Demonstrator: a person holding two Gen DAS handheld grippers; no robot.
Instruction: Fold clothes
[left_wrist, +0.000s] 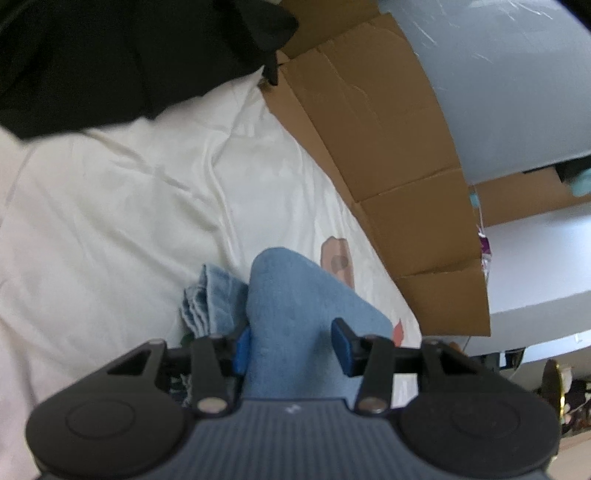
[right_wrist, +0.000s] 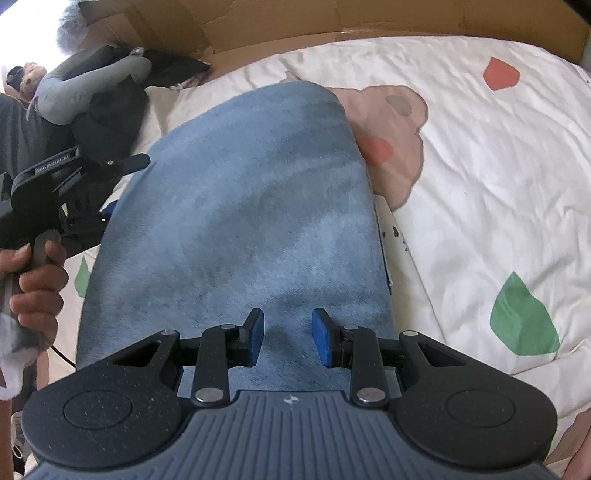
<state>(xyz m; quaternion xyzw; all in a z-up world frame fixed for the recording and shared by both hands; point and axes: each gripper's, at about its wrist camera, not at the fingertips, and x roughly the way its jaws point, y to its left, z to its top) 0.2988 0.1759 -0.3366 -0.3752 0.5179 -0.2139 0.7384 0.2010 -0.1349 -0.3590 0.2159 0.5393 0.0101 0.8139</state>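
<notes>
Both pairs of jaws stand apart over the blue garment, the left gripper straddling its raised fold, the right gripper above flat cloth. It lies mid-frame on the bed, soft, limp, best pinched at an edge.

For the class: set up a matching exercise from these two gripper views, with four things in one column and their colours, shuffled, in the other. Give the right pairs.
Things:
1. folded garment
2. bedsheet
3. cardboard
4. clothes pile

Colours:
A. brown
B. black
C. light blue
D. cream with coloured patches

Pairs: 1-C, 2-D, 3-A, 4-B.
</notes>
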